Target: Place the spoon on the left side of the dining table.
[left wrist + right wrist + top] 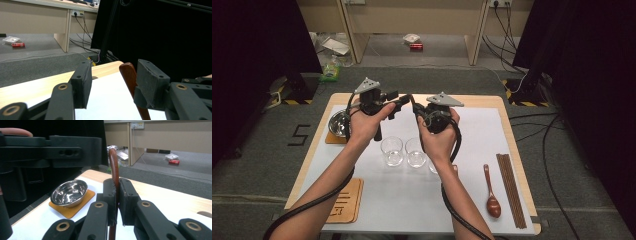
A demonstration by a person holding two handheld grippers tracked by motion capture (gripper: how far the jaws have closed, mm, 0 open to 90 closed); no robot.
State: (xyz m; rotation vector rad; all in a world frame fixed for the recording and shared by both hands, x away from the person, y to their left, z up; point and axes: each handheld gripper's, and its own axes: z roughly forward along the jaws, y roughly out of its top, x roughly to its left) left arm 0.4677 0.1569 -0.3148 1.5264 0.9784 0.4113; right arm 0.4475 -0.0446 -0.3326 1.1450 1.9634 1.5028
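Wooden spoon handle (115,170) is clamped in the right gripper (430,116) at frame centre, while the left gripper (384,107), jaws apart around it, has not yet gripped; handover remains unfinished.

Grippers — left gripper (396,104) and right gripper (419,113) — matte black jaws with brass-coloured pivot pins, each topped by a grey three-cornered plate; trailing cables black. Wooden handle (114,167) clamped in the right gripper's jaws: reddish brown, glossy. Table (507,107) pale wood at the rim, covered by a plain white sheet (402,200). Steel bowl (69,193) mirror-silver, on an orange-tan coaster (71,211). Two glasses (392,150) clear, colourless. Wooden spoon (491,195) dark red-brown; chopsticks (511,189) similar brown. Second coaster (346,201) light tan with dark cut-out markings. Floor grey carpet; yellow-and-black hazard stripes at the stand feet — backdrop curtains black.
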